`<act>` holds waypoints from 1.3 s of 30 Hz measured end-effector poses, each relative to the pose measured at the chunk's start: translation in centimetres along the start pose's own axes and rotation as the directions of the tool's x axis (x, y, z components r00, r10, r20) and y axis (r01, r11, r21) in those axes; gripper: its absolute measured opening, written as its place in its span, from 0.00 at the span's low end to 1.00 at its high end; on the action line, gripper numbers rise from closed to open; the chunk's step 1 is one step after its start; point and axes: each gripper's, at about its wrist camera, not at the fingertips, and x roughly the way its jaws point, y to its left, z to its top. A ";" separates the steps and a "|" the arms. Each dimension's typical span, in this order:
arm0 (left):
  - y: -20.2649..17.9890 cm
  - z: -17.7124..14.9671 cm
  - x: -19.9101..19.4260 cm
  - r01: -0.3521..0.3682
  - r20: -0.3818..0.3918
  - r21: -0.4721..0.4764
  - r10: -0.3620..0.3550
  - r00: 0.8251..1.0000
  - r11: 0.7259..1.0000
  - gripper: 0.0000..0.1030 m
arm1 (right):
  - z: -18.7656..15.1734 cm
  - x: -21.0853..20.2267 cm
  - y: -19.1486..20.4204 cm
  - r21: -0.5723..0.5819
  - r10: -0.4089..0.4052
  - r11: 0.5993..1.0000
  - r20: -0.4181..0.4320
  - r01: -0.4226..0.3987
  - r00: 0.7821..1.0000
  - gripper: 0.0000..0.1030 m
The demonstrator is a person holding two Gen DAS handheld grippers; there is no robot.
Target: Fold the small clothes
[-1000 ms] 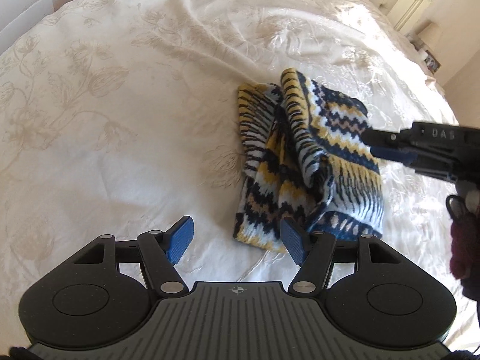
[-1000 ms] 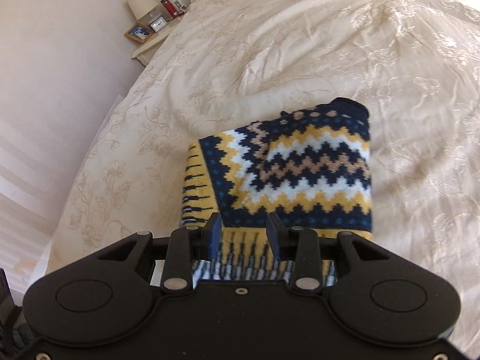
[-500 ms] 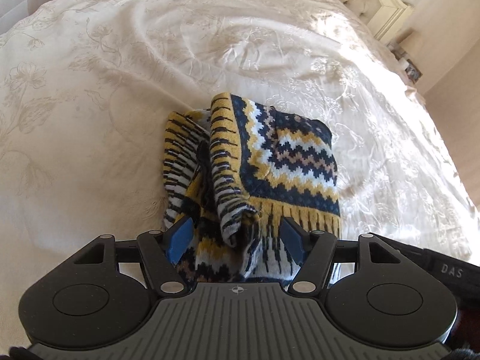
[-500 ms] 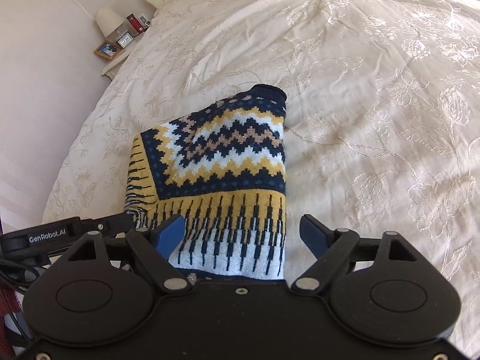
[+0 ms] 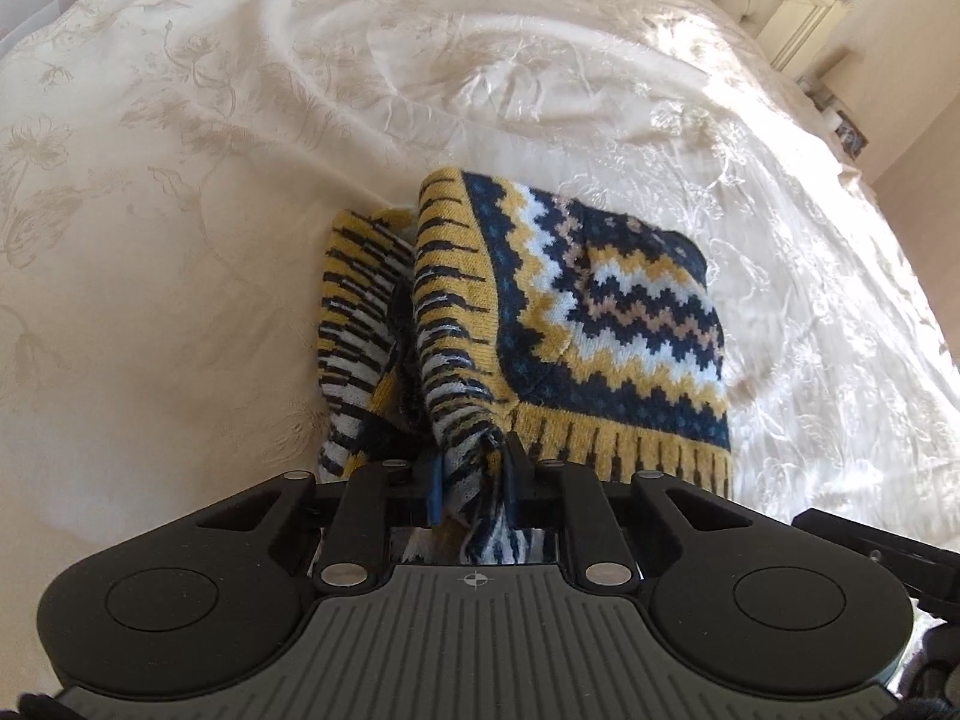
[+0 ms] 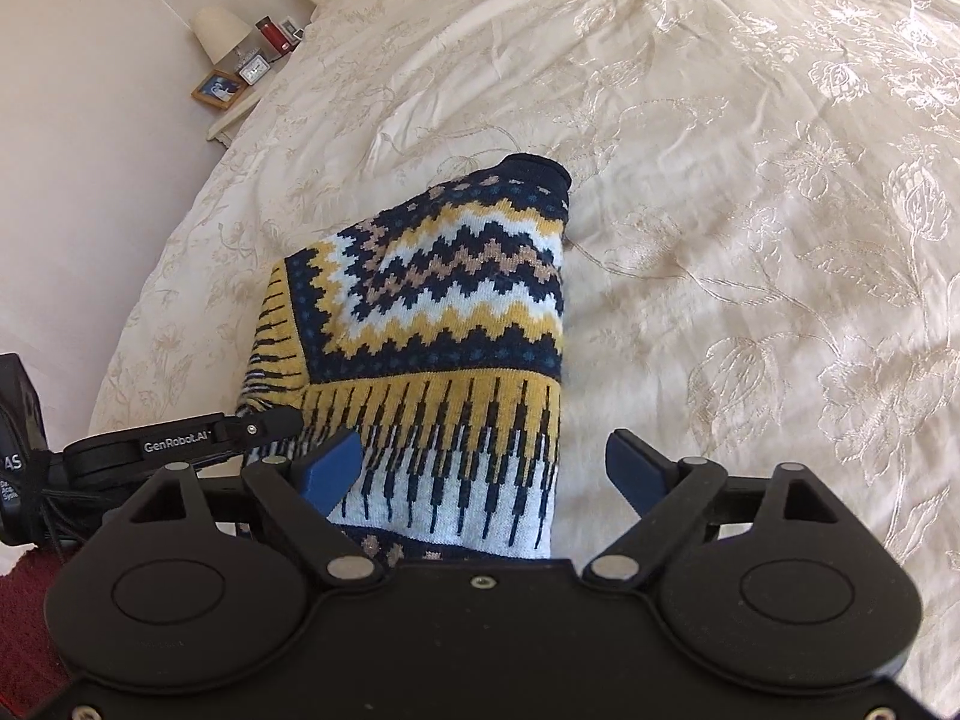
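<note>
Left gripper (image 5: 471, 489) pinches the knitted garment's (image 5: 600, 324) bunched hem at 6 o'clock on the bedspread (image 5: 210, 150); right gripper (image 6: 486, 471) spread. Lift evenly, aligning edges.

Left gripper (image 5: 471, 489) fingers clamped together; right gripper (image 6: 489, 471) fingers spread wide.

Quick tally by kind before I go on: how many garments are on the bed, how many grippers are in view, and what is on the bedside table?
Knitted garments: 1, the patterned sweater on the bedspread
Grippers: 2, the left gripper and the right gripper
Lamps: 1, the lamp
Picture frames: 1, the picture frame
Other small bedside items: too small to count
Total counted: 5
</note>
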 end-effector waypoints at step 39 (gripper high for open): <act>5.5 -3.2 3.1 0.171 -0.153 -0.110 -0.187 0.970 0.979 0.66 | 4.8 5.4 -0.9 -0.021 0.038 0.999 -0.072 -0.040 0.997 0.93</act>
